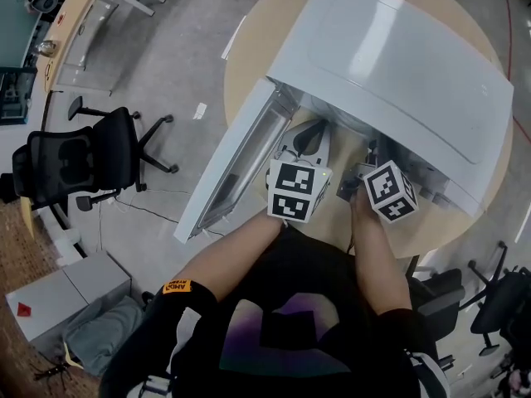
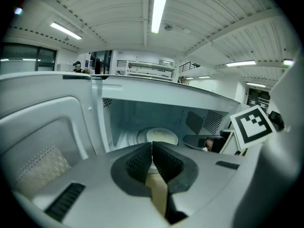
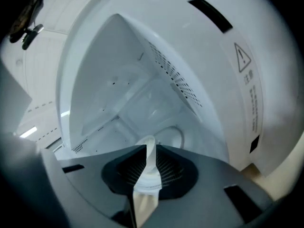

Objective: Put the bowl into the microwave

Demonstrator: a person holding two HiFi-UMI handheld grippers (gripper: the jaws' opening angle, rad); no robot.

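- The right gripper (image 3: 149,149) has its dark ribbed jaws pinched narrow on the thin rim of a white bowl (image 3: 147,175), which is seen edge-on as a pale strip running up between the pads.
- The bowl sits inside the cavity of the white box-shaped microwave (image 1: 398,56). In the left gripper view it shows as a cream round shape low at the back. Whether it rests on the cavity floor or hangs just above it cannot be told.
- A pale ring lies on the cavity floor just behind the bowl in the right gripper view.
- The left gripper (image 2: 152,147) has its jaws pressed together at the tips with nothing between them. It is held at the mouth of the cavity, just beside the right gripper.
- The right gripper's black-and-white marker cube (image 2: 250,126) shows at the right of the left gripper view.
- The microwave's white door (image 1: 241,160) stands swung open on the left side of the opening.
- The microwave stands on a round tan wooden table (image 1: 249,65).
- On the grey floor, well apart to the left, stands a black mesh office chair (image 1: 75,160).
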